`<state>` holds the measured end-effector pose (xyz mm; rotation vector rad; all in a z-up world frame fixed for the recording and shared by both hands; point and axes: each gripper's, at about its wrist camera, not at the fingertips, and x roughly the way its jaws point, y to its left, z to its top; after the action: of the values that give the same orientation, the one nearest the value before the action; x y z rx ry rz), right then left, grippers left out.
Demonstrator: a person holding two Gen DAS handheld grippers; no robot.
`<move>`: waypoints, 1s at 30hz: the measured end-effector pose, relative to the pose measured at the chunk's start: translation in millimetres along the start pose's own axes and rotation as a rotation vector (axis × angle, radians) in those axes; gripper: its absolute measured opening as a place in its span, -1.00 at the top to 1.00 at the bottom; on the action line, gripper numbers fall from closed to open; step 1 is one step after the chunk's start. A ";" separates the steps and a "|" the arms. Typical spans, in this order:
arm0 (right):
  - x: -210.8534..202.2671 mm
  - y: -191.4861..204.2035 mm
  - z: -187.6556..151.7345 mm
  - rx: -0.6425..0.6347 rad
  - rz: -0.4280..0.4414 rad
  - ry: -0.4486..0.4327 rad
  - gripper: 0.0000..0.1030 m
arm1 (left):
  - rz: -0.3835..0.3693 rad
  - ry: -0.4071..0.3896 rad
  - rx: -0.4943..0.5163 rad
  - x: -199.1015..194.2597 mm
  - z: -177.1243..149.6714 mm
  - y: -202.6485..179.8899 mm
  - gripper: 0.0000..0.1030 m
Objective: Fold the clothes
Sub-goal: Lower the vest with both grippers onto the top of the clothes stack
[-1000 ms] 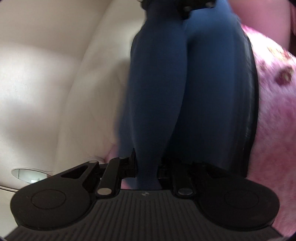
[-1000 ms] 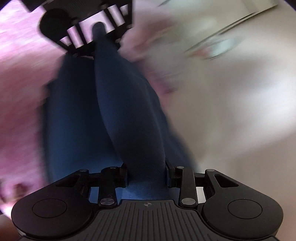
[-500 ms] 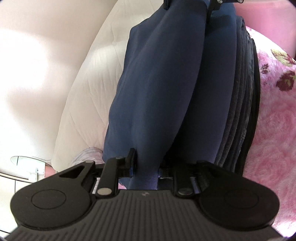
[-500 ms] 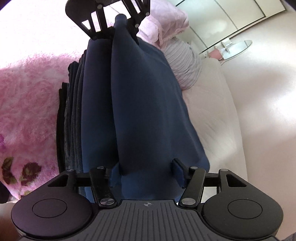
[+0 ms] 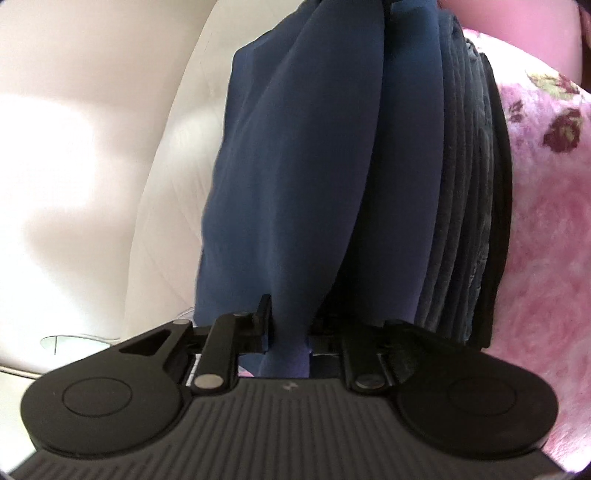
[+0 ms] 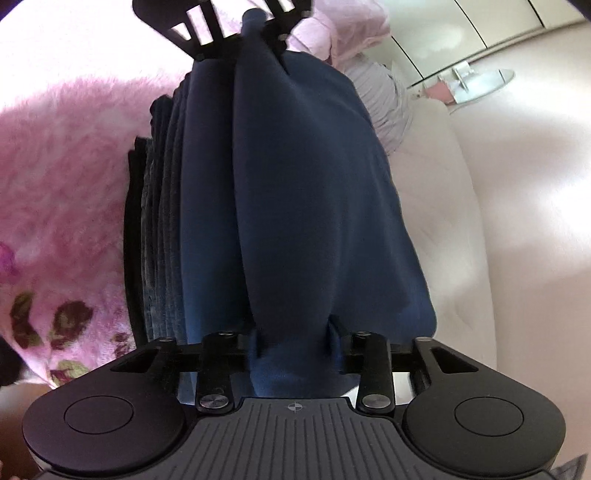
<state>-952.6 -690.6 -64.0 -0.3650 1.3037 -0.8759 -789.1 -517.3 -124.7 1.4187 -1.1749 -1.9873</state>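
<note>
A navy blue garment (image 5: 303,166) hangs stretched between my two grippers. My left gripper (image 5: 291,325) is shut on one bunched end of it. It also shows at the top of the right wrist view, as the left gripper (image 6: 251,22) clamped on the cloth. My right gripper (image 6: 295,332) has the other end of the navy garment (image 6: 303,184) between its jaws. They are closing, and both fingers touch the bunched cloth. The garment runs just above a stack of folded dark clothes (image 6: 159,221).
The stack of folded dark clothes (image 5: 469,203) lies on a fluffy pink floral blanket (image 5: 546,221). A white quilted mattress (image 6: 443,221) borders the other side. A striped lavender cloth (image 6: 384,96) lies beyond. Farther off stand a small glass table (image 6: 480,81) and pale cupboard doors (image 6: 480,29).
Half a second ago the right jaws stood wide with one finger clear of the cloth; now they have narrowed onto it. The left gripper kept its grip and shifted a little.
</note>
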 end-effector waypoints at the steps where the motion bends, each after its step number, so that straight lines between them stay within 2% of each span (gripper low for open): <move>1: -1.1 -1.2 0.9 0.000 -0.015 0.006 0.15 | -0.003 -0.001 -0.018 -2.7 -1.3 3.1 0.69; 6: -4.5 -9.7 -3.4 0.014 -0.037 0.013 0.04 | -0.003 -0.005 -0.037 -17.7 -12.4 10.4 0.56; 9: -2.5 -5.3 -6.0 -0.022 -0.040 0.028 0.00 | -0.018 -0.003 -0.049 -19.7 -16.3 9.5 0.60; 10: 0.8 -1.1 -6.2 -0.046 -0.042 0.037 -0.01 | -0.023 -0.001 -0.051 -19.5 -16.3 9.1 0.70; 12: 5.2 1.6 -7.0 -0.069 -0.038 0.050 0.00 | -0.030 0.002 -0.057 -19.9 -16.5 8.6 0.74; 13: 6.2 -1.6 -7.2 -0.050 -0.023 0.051 0.16 | -0.026 -0.002 -0.061 -22.7 -16.7 9.7 0.76; 15: 0.1 -13.7 -8.3 0.004 -0.004 0.051 0.32 | -0.020 -0.011 -0.069 -28.6 -17.3 11.8 0.79; 18: -27.0 -26.2 -7.3 0.052 -0.043 0.054 0.37 | -0.005 -0.037 -0.078 -45.9 -19.2 10.0 0.80; 20: -35.1 -20.7 -8.3 0.062 -0.033 0.055 0.37 | -0.016 -0.037 -0.068 -50.6 -21.1 2.9 0.80; 21: -31.4 -13.3 -9.9 0.053 -0.015 0.062 0.37 | -0.030 -0.026 -0.048 -48.4 -22.3 -5.8 0.80; 24: -14.4 11.1 -10.2 -0.011 -0.001 0.088 0.30 | -0.003 -0.004 0.006 -47.6 -22.9 -23.7 0.82; 30: -24.4 6.1 -12.0 -0.006 -0.032 0.087 0.10 | -0.002 -0.004 -0.019 -70.8 -32.3 -22.3 0.76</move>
<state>-962.0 -666.1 -54.8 -0.3562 1.3843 -0.9233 -729.5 -465.2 -107.9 1.4084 -1.1537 -1.9982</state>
